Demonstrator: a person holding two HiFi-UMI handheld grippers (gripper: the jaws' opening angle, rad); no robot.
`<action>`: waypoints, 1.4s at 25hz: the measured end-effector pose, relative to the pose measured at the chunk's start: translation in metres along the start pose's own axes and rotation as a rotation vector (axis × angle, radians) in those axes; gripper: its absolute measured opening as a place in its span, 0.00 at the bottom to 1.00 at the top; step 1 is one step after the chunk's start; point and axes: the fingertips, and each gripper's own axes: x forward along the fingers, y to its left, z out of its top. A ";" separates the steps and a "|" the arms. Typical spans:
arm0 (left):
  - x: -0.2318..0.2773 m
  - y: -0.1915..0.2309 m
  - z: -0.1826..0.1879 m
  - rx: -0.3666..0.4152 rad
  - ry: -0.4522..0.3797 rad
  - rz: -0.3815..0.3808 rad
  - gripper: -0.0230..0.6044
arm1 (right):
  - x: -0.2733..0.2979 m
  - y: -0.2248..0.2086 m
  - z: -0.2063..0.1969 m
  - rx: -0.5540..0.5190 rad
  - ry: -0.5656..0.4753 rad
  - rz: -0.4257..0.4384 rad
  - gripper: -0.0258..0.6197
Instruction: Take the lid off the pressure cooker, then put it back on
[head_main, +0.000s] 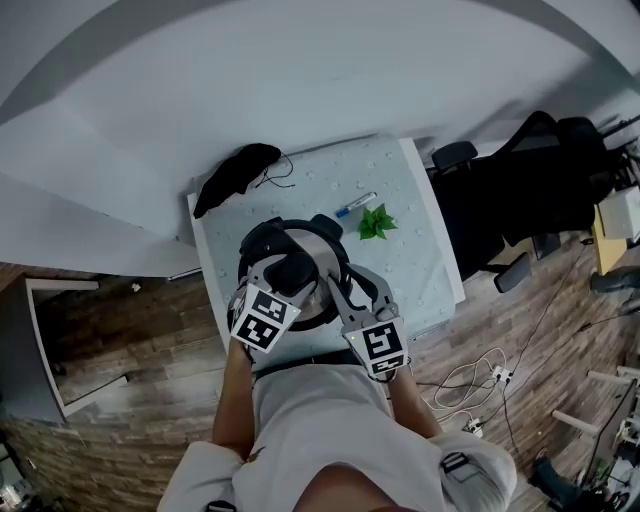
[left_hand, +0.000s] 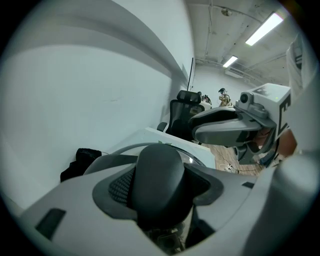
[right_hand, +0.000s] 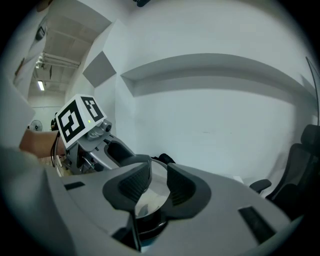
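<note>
Black lid knob (left_hand: 159, 172) in down-angled L tool (left_hand: 162, 197)

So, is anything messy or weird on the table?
Nothing's spilled or broken. A crumpled black cloth lies bunched at the far-left corner of the table, and a pen and green leafy sprig lie loose beside the pressure cooker.

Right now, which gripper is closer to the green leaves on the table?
Right. The right gripper is over the right side of the pressure cooker, down-left of the green leaves; the left gripper grips the lid handle, farther left.
</note>
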 end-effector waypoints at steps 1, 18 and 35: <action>0.000 0.000 0.000 0.010 0.000 -0.011 0.47 | 0.001 0.000 0.000 0.001 0.003 -0.011 0.23; 0.000 -0.005 -0.001 0.159 0.006 -0.176 0.47 | 0.003 0.012 -0.001 0.012 0.037 -0.154 0.23; -0.002 -0.009 -0.002 0.238 0.011 -0.249 0.47 | -0.011 0.020 -0.002 0.013 0.057 -0.240 0.23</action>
